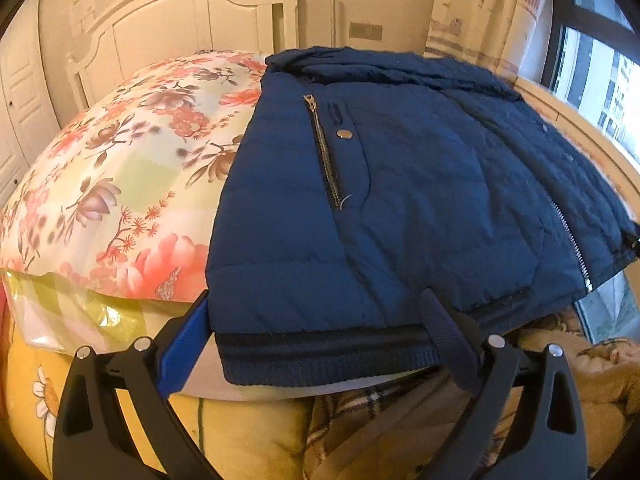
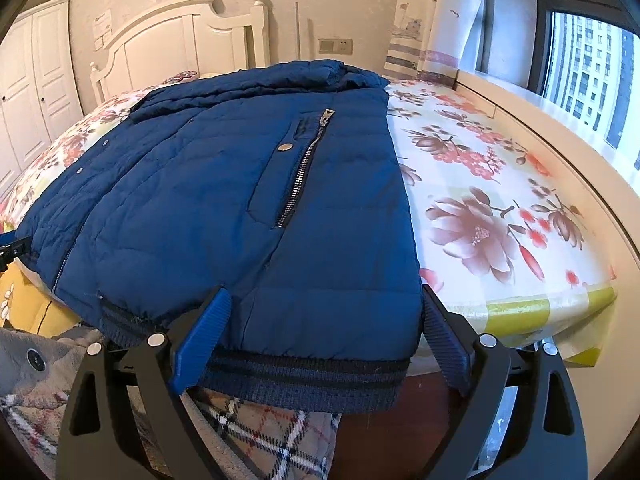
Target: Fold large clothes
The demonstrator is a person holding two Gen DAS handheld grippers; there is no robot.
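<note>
Jacket (image 1: 400,208) flat on bed (image 1: 120,168), sides apparently folded in, hem at near edge. Left gripper (image 1: 316,328) and right gripper (image 2: 324,320): jaws wide apart, straddling hem corners, gripping nothing. Lengthwise fold probably left.

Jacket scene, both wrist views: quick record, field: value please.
garment: navy puffer jacket, flat on the bed, sleeves not in view
surface: floral bedsheet
hem: ribbed hem overhangs the near bed edge
left hand-held gripper: open, fingers astride the hem's left corner
right hand-held gripper: open, fingers astride the hem's right corner
below bed: plaid blanket
</note>
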